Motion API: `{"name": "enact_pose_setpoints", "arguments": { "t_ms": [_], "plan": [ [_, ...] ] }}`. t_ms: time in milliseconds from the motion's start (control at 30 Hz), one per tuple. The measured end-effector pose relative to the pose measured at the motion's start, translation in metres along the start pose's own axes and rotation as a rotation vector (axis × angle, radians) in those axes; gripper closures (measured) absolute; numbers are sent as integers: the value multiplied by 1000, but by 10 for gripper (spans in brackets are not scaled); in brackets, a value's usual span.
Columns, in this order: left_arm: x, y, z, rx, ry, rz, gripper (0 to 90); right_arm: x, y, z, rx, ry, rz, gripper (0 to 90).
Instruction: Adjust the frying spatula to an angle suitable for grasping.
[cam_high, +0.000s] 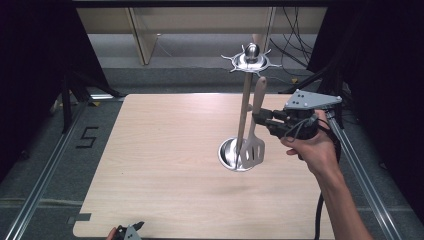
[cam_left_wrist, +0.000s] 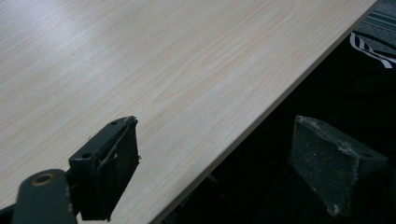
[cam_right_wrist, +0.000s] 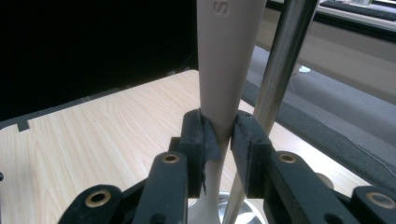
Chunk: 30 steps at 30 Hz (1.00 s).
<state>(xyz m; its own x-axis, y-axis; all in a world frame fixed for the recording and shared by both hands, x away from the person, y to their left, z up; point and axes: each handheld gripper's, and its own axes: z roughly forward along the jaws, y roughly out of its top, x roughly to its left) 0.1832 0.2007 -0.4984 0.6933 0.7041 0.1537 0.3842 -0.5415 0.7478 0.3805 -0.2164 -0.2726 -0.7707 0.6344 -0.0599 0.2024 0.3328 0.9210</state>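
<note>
Down at the near left corner the left gripper (cam_high: 131, 231) is peeking in at the bottom edge, mostly cut off in the high view; in its own view its jaws are standing wide apart with nothing between them, straddling the near edge of the wooden table (cam_left_wrist: 154, 65). Moving right, the metal utensil stand (cam_high: 243, 107) is rising upright from its round base, right of the table's centre. Just beside its pole the slotted spatula (cam_high: 253, 150) is hanging upright, blade down over the base. Whether blade and base are touching is hard to tell. Further right, the right gripper (cam_right_wrist: 219, 135) is clamping the spatula's pale handle, the person's right hand (cam_high: 312, 147) wrapping it.
</note>
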Motion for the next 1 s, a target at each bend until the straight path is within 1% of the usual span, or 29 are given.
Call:
{"name": "enact_pose_setpoints", "arguments": {
  "t_ms": [33, 100, 133, 167, 200, 233, 267, 300, 333, 367, 400, 467, 500, 533, 567, 600, 633, 667, 700, 733, 767, 800, 833, 867, 900, 967, 1000],
  "plan": [
    [0, 0, 0, -1, -1, 0, 148, -1, 1, 1, -8, -2, -12, 758],
    [0, 0, 0, 3, -2, 3, 148, -1, 3, 0, 7, -2, -2, 759],
    [0, 0, -1, 8, -14, 11, 148, -2, 4, 1, 4, -13, -19, 759],
    [0, 0, -1, 8, -14, 11, 148, -2, 4, 1, 4, -13, -19, 759],
    [1, 1, -1, -1, -4, 26, 148, -3, 5, 1, 9, -12, -18, 759],
    [1, 1, -1, -4, -3, 24, 148, -2, 5, 1, 11, -7, -7, 758],
    [1, 1, -1, 2, -3, 32, 148, -3, 6, 2, 7, -9, -10, 758],
    [0, 0, -1, -6, -2, 20, 148, -2, 6, 2, 0, -25, -1, 759],
    [0, 0, -1, -5, -2, 20, 148, -3, 8, 2, 22, -17, -5, 759],
    [0, 0, 0, -5, -1, 20, 148, -3, 8, 2, 27, -18, 0, 758],
    [0, 0, -1, -5, 0, 18, 148, -5, 9, 3, 21, -16, -17, 758],
    [0, 0, -1, -6, -1, 19, 148, -6, 9, 5, 41, -15, -3, 758],
    [0, 0, -1, 8, -16, 6, 148, -6, 9, 5, 43, -26, -4, 758],
    [0, 0, -1, 8, -16, 6, 148, -6, 9, 5, 43, -26, -4, 758],
    [-1, 0, 0, 4, -1, 10, 148, -7, 9, 5, 46, -30, -16, 758],
    [0, 0, 0, 9, 4, 11, 148, -7, 9, 6, 49, -23, -5, 759],
    [0, 0, 0, 11, 5, 16, 148, -7, 9, 6, 52, -27, -9, 758],
    [0, 0, 0, 11, 2, 17, 148, -8, 9, 6, 54, -27, -10, 758],
    [0, 1, -1, 19, -13, 9, 149, -9, 9, 8, 50, -23, -23, 758],
    [-1, 0, 0, 6, 1, -1, 148, -9, 9, 9, 46, -18, -20, 758],
    [-1, 1, -1, 13, -18, -1, 148, -8, 9, 9, 59, -24, -7, 758],
    [-1, 0, -1, 15, -17, -7, 148, -8, 10, 9, 59, -31, -13, 758],
    [-1, 0, -1, 15, -17, -7, 148, -8, 10, 10, 61, -26, -4, 758],
    [-2, 0, -1, 0, -6, -6, 148, -8, 10, 10, 61, -25, -1, 758],
    [-2, 0, -1, 0, -6, -6, 148, -8, 10, 10, 61, -25, -1, 758],
    [-1, 0, -1, 0, -11, 8, 148, -9, 10, 11, 55, -27, -14, 758],
    [1, 1, -1, 4, -10, 28, 148, -9, 10, 11, 54, -28, -12, 758]
  ]
}}
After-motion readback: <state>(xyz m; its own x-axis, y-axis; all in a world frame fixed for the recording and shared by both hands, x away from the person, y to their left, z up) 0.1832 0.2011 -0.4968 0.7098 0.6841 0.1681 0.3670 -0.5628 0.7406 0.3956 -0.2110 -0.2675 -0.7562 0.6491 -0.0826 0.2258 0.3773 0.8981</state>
